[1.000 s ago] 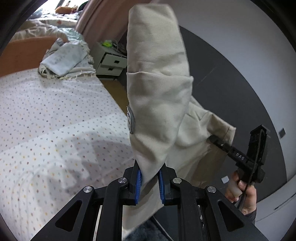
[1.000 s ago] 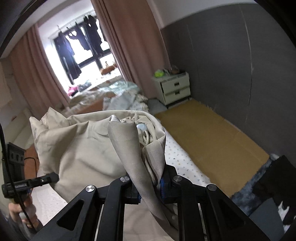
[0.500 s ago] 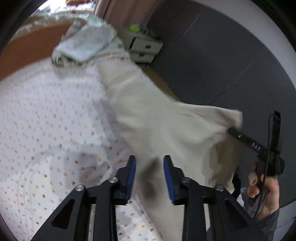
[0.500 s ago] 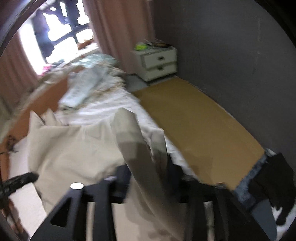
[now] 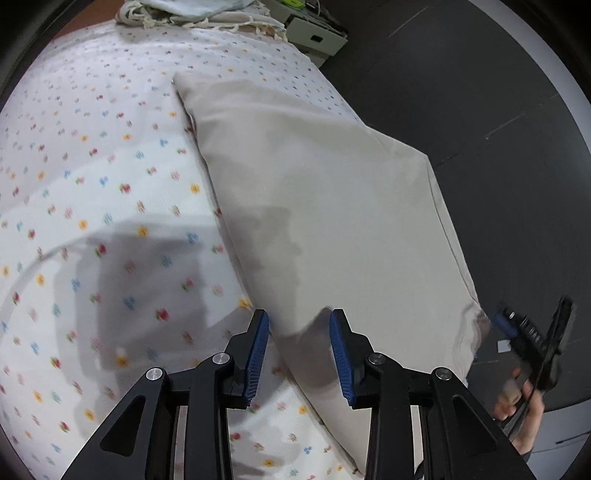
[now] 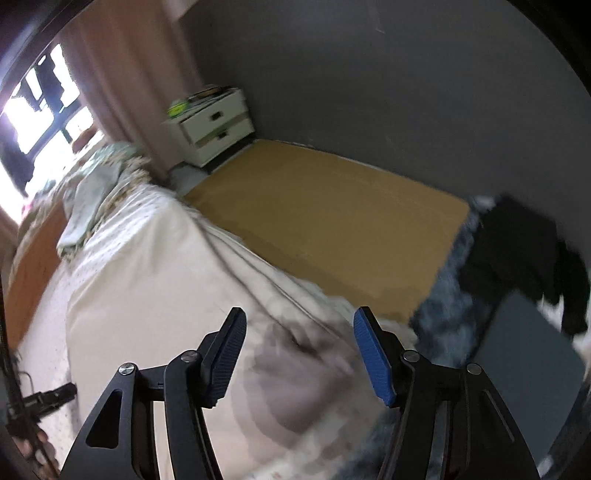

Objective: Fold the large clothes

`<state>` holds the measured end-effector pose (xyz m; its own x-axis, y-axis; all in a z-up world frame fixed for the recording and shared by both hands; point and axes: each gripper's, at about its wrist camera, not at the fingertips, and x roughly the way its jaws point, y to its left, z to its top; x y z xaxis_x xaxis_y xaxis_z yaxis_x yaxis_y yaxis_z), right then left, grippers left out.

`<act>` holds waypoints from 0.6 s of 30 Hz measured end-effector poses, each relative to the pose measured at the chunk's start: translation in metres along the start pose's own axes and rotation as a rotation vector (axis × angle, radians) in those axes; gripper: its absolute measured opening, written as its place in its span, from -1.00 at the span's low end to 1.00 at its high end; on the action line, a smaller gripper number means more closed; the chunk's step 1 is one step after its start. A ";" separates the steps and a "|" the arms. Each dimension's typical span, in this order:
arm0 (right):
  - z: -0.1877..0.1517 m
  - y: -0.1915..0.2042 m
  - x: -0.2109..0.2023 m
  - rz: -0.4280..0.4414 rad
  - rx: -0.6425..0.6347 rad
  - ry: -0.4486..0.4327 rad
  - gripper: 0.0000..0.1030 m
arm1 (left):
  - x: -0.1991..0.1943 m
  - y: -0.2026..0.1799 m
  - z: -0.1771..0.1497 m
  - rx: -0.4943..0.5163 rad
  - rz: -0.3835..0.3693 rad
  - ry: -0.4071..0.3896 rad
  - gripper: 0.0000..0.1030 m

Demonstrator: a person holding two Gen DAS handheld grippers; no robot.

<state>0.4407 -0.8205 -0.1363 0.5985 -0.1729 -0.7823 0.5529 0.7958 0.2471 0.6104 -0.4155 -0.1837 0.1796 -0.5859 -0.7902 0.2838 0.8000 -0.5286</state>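
Observation:
A large beige garment (image 5: 314,206) lies folded flat along the right side of the flower-dotted bed sheet (image 5: 92,206). My left gripper (image 5: 299,332) is open and empty just above the garment's near end. The right gripper shows at the far right of the left wrist view (image 5: 517,328), beside the garment's near right corner. In the right wrist view the garment (image 6: 155,280) lies blurred on the bed, and my right gripper (image 6: 299,332) is open and empty over its near edge.
A folded pale blue cloth (image 5: 192,9) lies at the head of the bed. A white bedside drawer unit (image 6: 210,125) stands by the grey wall. A brown floor mat (image 6: 332,225) lies beside the bed. A dark garment (image 6: 524,251) lies on the floor at right.
Both grippers held the beige garment up in the air, then let go. The garment now lies flat on the bed, and both grippers have opened above it.

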 end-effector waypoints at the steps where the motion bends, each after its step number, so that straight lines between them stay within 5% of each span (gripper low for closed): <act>1: -0.008 -0.012 -0.001 0.005 0.029 0.012 0.17 | 0.001 -0.002 -0.001 0.004 0.002 -0.001 -0.30; 6: -0.035 -0.041 0.011 0.104 0.131 0.082 0.10 | 0.004 -0.008 -0.009 0.019 0.007 0.005 -0.25; 8: -0.041 -0.043 0.019 0.156 0.149 0.110 -0.27 | 0.004 -0.009 -0.013 0.016 -0.001 0.008 -0.25; 9: -0.039 -0.038 0.024 0.179 0.155 0.114 -0.68 | 0.004 -0.009 -0.015 0.018 -0.002 0.011 -0.25; 10: -0.038 -0.034 0.028 0.202 0.164 0.114 -0.75 | 0.005 -0.009 -0.015 0.019 -0.002 0.014 -0.25; 18: -0.020 -0.019 0.038 0.141 0.160 0.085 -0.80 | 0.009 -0.013 -0.024 0.010 -0.010 0.025 -0.24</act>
<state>0.4416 -0.8304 -0.1824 0.6290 -0.0109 -0.7773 0.5559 0.7052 0.4400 0.5853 -0.4282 -0.1917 0.1533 -0.5906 -0.7923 0.2950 0.7925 -0.5338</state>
